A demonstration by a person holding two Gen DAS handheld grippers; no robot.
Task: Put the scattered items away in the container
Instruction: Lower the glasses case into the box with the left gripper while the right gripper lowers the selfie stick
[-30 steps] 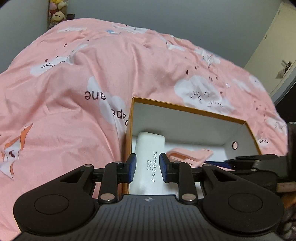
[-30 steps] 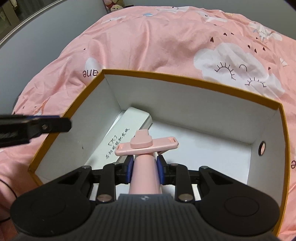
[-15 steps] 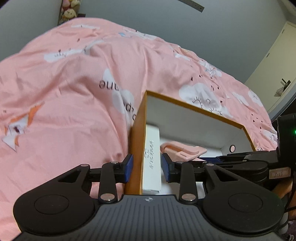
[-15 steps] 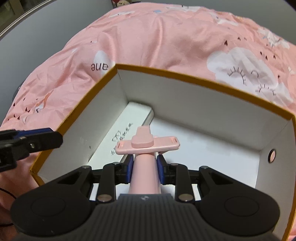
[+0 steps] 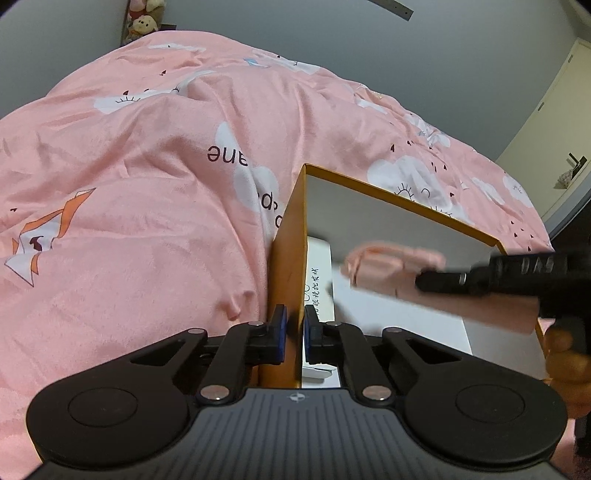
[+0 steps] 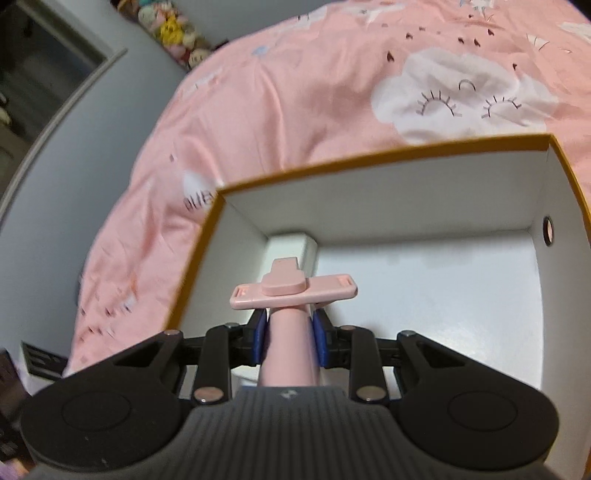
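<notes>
An orange cardboard box (image 5: pixel 286 254) with a white inside (image 6: pixel 424 295) sits on a pink bed. My left gripper (image 5: pixel 294 329) is shut on the box's left wall. A white case (image 5: pixel 318 273) with printed characters lies inside along that wall; it also shows in the right wrist view (image 6: pixel 291 245). My right gripper (image 6: pixel 290 332) is shut on a pink T-shaped tool (image 6: pixel 291 291) and holds it above the box floor. The left wrist view shows that pink tool (image 5: pixel 391 267) blurred, with the right gripper's black fingers (image 5: pixel 480 277) on it.
A pink duvet (image 5: pixel 147 177) with cloud prints surrounds the box. Plush toys (image 6: pixel 173 29) sit at the far corner. Grey walls lie behind the bed and a door (image 5: pixel 554 133) is at the right. The box's right wall has a small round hole (image 6: pixel 547 230).
My left gripper let the white case lie in the box, moved left and closed on the box's left wall. My right gripper has swung the pink tool inside the box, blurred by motion.
</notes>
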